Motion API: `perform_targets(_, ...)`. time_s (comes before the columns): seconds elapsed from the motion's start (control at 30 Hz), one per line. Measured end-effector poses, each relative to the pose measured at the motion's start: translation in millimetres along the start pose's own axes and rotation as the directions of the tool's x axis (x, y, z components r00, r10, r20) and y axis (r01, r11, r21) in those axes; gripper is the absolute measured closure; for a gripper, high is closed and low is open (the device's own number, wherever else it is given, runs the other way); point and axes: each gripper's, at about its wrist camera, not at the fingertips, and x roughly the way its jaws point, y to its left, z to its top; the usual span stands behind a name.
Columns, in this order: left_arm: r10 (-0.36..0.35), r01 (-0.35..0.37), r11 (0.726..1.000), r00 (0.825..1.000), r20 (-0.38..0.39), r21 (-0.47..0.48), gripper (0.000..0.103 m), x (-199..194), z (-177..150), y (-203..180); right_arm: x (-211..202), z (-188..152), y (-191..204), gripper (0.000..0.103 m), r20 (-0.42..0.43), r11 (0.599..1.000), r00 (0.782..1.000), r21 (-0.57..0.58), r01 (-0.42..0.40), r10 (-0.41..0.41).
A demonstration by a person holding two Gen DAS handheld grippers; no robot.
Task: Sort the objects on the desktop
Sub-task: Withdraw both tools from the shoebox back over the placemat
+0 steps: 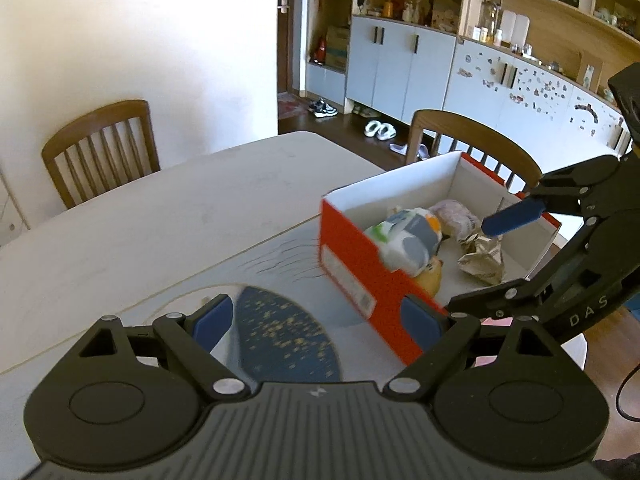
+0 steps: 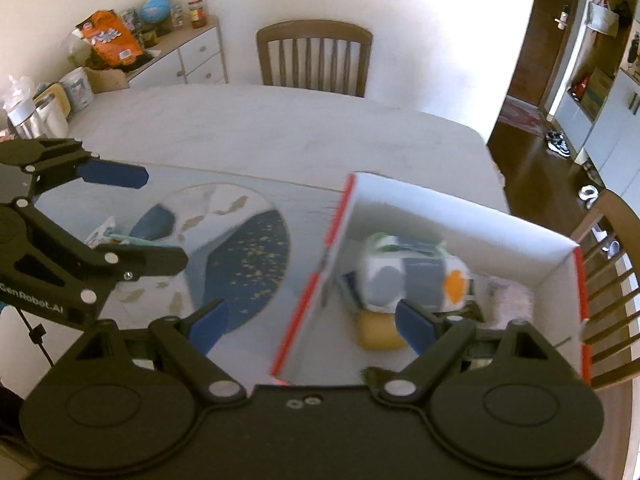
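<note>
On the pale bench [image 2: 280, 128], the left gripper [image 2: 160, 220] hangs released and empty above a blue-patterned mat [image 2: 256, 256]. To its right, the red cardboard box with white inside [image 2: 440, 208] holds a white-grey-orange packet [image 2: 416, 276]; the right gripper [image 2: 312, 320], released, straddles its near wall.

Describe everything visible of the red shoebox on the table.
The shoebox is open-topped cardboard with no lid in view, red outside with a white printed label on one side, plain white inside. It sits upright and flat on the table, partly on a grey-blue patterned mat, near the table's edge by a wooden chair. Inside lie a white, grey and orange package, something yellow, crumpled foil and a pale pinkish bundle. Neither gripper visibly touches it.
</note>
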Motion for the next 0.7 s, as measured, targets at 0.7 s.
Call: perform_targets(0.7, 0.105, -0.109, 0.990, 0.993, -0.048, -0.085, 0.009, -41.4, -88.8, 102.6, 54.8, 17.6, 106.2, 0.013, -0.033, 0.989, 0.997, -0.124, -0.079, 0.076)
